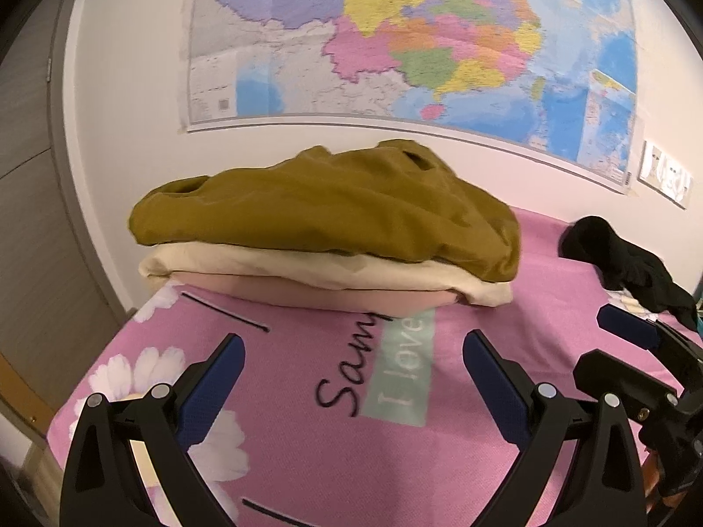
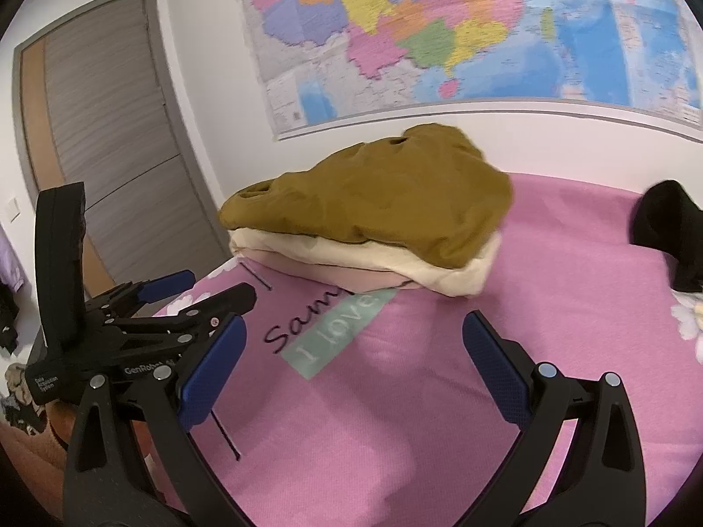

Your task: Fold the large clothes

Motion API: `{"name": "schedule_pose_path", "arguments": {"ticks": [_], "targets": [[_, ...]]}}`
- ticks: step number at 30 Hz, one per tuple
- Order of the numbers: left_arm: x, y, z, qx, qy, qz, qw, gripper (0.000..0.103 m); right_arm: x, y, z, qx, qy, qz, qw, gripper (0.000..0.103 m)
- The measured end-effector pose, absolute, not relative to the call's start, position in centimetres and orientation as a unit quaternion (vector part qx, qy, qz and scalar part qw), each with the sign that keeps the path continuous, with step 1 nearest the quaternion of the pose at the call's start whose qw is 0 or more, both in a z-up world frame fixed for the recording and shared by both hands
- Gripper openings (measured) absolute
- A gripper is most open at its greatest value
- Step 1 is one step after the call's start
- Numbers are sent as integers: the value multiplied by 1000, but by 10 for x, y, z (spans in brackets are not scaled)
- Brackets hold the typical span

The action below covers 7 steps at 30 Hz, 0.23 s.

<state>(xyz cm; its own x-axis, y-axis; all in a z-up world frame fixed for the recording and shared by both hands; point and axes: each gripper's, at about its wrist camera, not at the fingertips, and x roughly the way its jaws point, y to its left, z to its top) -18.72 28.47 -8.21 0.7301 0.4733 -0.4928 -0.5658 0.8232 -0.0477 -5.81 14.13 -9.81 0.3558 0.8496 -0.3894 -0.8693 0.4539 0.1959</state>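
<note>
Both the left gripper (image 1: 351,364) and right gripper (image 2: 353,347) hang wide open, holding nothing, just before the stack of folded clothes (image 1: 325,224) lying beneath the wall map (image 1: 395,44)

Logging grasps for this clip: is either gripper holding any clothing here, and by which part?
Nothing is held. The left gripper and right gripper are both open over the pink blanket, short of the folded stack and the black garment.
</note>
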Motion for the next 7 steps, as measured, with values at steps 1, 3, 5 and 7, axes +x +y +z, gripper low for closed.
{"name": "schedule_pose_path", "arguments": {"ticks": [1, 3, 5, 7], "targets": [[-184, 282, -83, -101, 241, 276, 925, 96, -57, 137, -99, -20, 223, 518, 826, 97], [-176, 277, -85, -113, 249, 257, 927, 96, -54, 124, -100, -16, 224, 501, 836, 97], [-167, 270, -86, -121, 254, 232, 931, 96, -52, 107, -99, -10, 219, 482, 848, 97], [-153, 257, -88, -119, 265, 202, 935, 96, -51, 90, -97, -6, 210, 463, 861, 97]]}}
